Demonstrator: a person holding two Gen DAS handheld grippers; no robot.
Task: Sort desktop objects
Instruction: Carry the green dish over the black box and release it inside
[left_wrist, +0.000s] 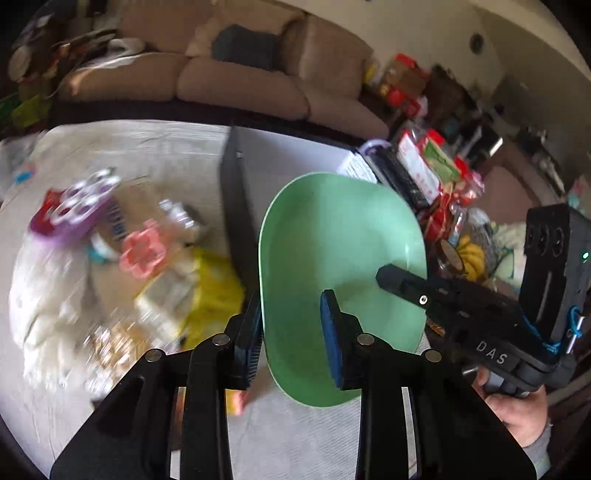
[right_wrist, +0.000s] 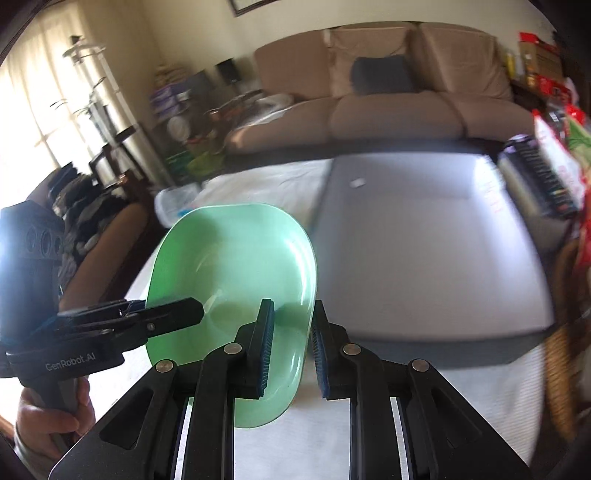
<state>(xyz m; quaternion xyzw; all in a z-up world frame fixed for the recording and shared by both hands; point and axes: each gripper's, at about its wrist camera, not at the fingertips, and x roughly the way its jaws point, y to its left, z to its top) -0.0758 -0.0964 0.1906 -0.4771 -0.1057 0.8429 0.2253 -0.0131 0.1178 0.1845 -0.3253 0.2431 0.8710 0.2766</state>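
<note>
The heap of small items (left_wrist: 122, 254) left of the green tray (left_wrist: 332, 236) is motion-blurred; individual pieces cannot be identified. The packets (left_wrist: 432, 166) to its right are blurred too. The hand (right_wrist: 51, 417) is cut off by the frame edge.

Left wrist view: tray (left_wrist: 343, 258) in front, laptop (left_wrist: 280, 155) behind it, toy clutter (left_wrist: 122, 236) on table (left_wrist: 295, 435) to its left, sofa (left_wrist: 240, 85) beyond the table.
</note>
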